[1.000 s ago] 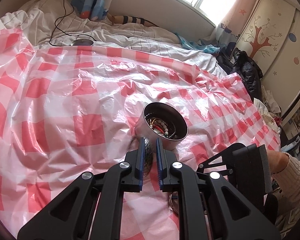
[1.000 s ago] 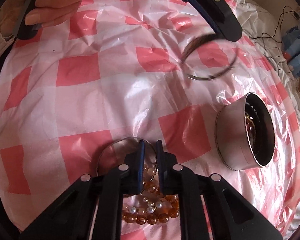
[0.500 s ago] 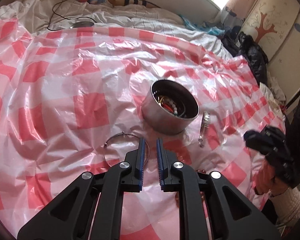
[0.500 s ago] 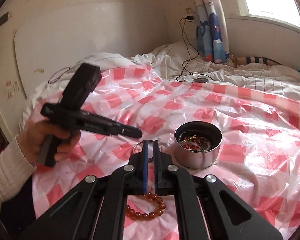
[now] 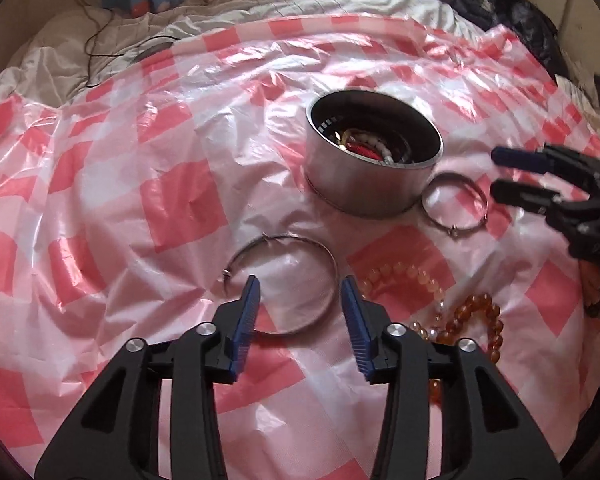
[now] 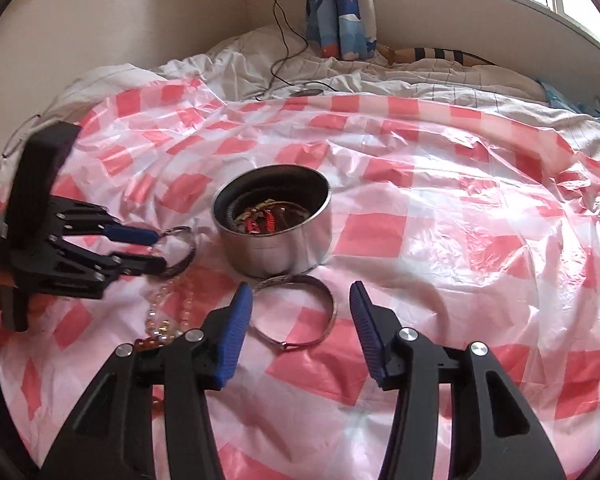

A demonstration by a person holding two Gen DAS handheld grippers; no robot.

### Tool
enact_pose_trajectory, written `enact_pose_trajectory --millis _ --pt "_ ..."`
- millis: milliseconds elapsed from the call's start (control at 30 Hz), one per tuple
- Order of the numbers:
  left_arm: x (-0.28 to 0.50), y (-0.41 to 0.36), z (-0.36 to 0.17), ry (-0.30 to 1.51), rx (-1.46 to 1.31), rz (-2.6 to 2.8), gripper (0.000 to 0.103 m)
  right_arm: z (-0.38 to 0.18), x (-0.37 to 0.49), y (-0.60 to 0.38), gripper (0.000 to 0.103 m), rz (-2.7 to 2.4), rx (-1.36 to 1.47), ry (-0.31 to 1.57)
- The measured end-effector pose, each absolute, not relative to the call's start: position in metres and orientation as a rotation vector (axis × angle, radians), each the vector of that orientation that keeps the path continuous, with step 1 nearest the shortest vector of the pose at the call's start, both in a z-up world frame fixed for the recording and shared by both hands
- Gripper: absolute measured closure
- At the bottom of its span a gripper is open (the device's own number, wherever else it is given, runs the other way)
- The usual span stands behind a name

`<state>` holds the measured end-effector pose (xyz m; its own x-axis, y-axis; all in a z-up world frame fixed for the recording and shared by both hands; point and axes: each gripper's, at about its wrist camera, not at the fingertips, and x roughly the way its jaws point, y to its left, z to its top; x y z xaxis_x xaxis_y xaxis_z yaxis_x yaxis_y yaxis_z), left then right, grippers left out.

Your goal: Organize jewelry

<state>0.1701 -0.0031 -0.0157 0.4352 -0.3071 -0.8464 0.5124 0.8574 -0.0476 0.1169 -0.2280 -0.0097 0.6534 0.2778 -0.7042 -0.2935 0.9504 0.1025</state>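
Observation:
A round steel tin (image 5: pixel 374 164) with jewelry inside stands on a pink checked plastic sheet; it also shows in the right wrist view (image 6: pixel 274 226). My left gripper (image 5: pixel 300 294) is open and empty over a large thin silver hoop (image 5: pixel 332 268). My right gripper (image 6: pixel 298 300) is open and empty over a smaller silver bangle (image 6: pixel 326 322), which lies right of the tin in the left wrist view (image 5: pixel 456 228). Pale and amber bead bracelets (image 5: pixel 456 312) lie between the two hoops. In the right wrist view the left gripper (image 6: pixel 156 248) reaches in from the left.
The sheet (image 6: pixel 460 240) covers a bed with rumpled white bedding (image 6: pixel 380 76) behind. A black cable (image 6: pixel 280 40) runs down the far wall onto the bed. Dark clothes (image 5: pixel 512 12) are piled at the far right.
Both grippers have opened from shut. Both have come lower and closer to the tin, and each now hovers over a silver ring.

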Motion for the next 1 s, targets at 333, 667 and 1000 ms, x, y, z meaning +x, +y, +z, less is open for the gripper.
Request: enact_pose_trajectory --millis 333,667,1000 --pt "0.202 0.028 -0.029 1.018 0.117 -0.339 0.052 -0.041 0.142 -0.225 0.067 0.244 -0.125 0.907" --pt "0.193 0.008 -0.033 1.038 0.189 -0.453 0.099 -0.037 0.132 -0.215 0.099 0.254 -0.179 0.865" --pt "0.189 0.024 -0.01 0.988 0.016 -0.519 0.099 -0.015 0.134 -0.253 0.099 0.346 0.151 0.853"
